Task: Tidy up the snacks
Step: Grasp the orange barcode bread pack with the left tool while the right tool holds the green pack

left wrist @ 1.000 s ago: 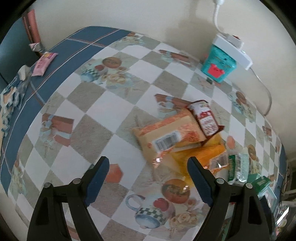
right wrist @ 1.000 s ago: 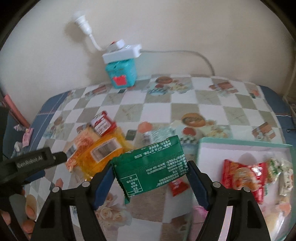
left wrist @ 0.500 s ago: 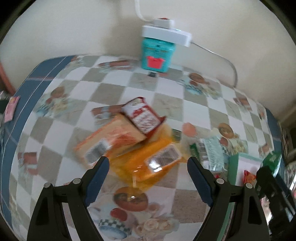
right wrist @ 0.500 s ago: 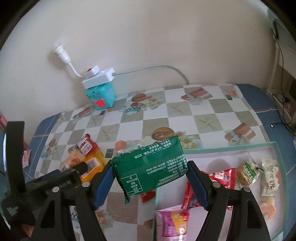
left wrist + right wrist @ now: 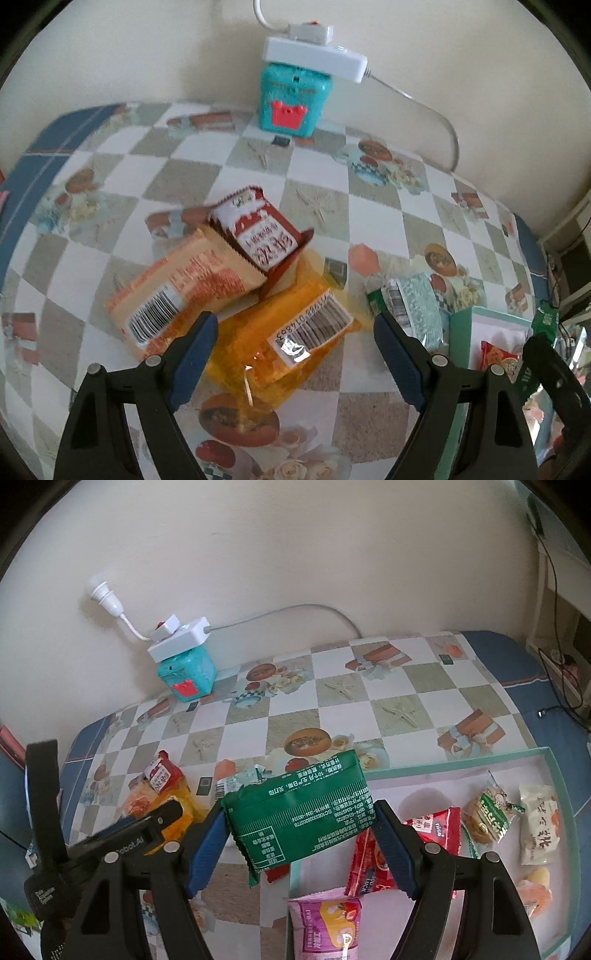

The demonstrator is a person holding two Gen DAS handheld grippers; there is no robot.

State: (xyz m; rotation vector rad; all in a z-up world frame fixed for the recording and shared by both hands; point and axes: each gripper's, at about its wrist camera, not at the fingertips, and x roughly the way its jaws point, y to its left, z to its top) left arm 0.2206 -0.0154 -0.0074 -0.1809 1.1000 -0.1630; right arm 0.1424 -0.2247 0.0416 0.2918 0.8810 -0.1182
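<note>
Two claws, one per hand. Right claw (image 5: 301,825): pads clamped on the short ends of a green snack packet (image 5: 301,814), printed back facing the camera, held above the near-left corner of the box (image 5: 458,762). Left claw (image 5: 295,350): jaws wide, nothing between the pads, hanging over the pile of loose snacks; seen from the right wrist camera it shows as a black body at lower left.

Loose on the checked surface (image 5: 184,181), in one overlapping heap:
- orange packet (image 5: 291,343), barcode label up, lowest in the heap, directly under the left claw;
- pale orange packet (image 5: 181,291), barcode at its near end, lying over the orange one's left side;
- red and white packet (image 5: 258,236), tilted, resting on top of both.

Just beside the heap, to its right: a pale teal packet (image 5: 417,310) with a barcode, lying against the box's outer wall.

Box, teal-rimmed with white floor, holds:
- pink packet (image 5: 328,923) at the near-left corner;
- red packets (image 5: 428,830), partly behind the right claw's finger;
- green and brown wrapped snack (image 5: 487,816);
- white packet (image 5: 537,827) with red characters;
- small orange item (image 5: 532,890), blurred.

Against the wall: teal toy box (image 5: 293,99) with a white power strip (image 5: 314,57) on top.
</note>
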